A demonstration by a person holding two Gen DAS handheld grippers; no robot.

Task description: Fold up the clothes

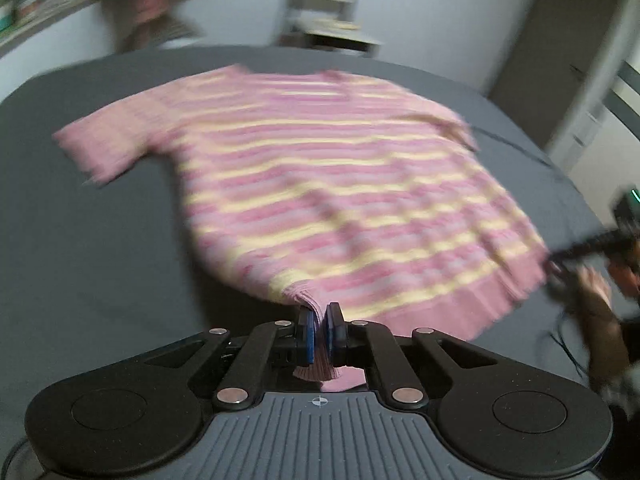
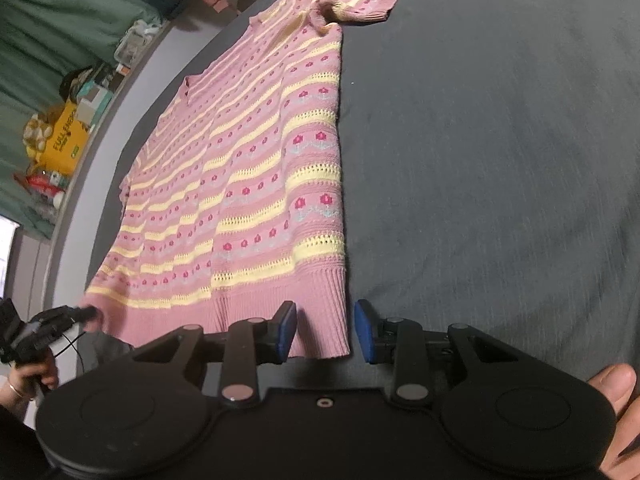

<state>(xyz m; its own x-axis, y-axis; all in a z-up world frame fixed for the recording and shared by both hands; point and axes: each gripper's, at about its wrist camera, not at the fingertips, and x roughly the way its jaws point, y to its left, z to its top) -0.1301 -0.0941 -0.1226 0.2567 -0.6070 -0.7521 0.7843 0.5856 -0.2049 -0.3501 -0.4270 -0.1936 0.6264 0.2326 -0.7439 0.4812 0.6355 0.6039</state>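
Pink and yellow striped knit sweater (image 1: 320,184) spread flat on a dark grey bed sheet (image 1: 100,240), filling the middle of the left wrist view, neckline toward 12 o'clock, one short sleeve out at 9 o'clock, ribbed hem toward 6 o'clock. Much of this view blurred.

Left gripper (image 1: 319,330) at 6 o'clock of its own view, blue pads (image 1: 306,334) pressed together on a bunched corner of the ribbed hem, a tuft of pink knit poking out behind the pads toward the camera. Clamped tight on the sweater, fabric puckered into pleats just ahead of the jaws.

Right gripper (image 2: 326,330) low in its own view, blue pads (image 2: 288,330) standing apart with a clear gap. Other hem corner of the sweater (image 2: 248,200) lying flat between the jaws, left pad over the ribbing, right pad over bare bed sheet (image 2: 500,160) just past the side edge. Not pressing on the cloth, nothing held. Thumb of a hand (image 2: 618,396) visible at 4 o'clock on the gripper body.

Same right gripper seen at 3 o'clock of the left wrist view, blurred. Left gripper and its hand (image 2: 32,376) at 8 o'clock of the right wrist view, at the far hem corner.

Clutter on a shelf (image 2: 68,136) at 10 o'clock in the right wrist view, beyond the bed edge
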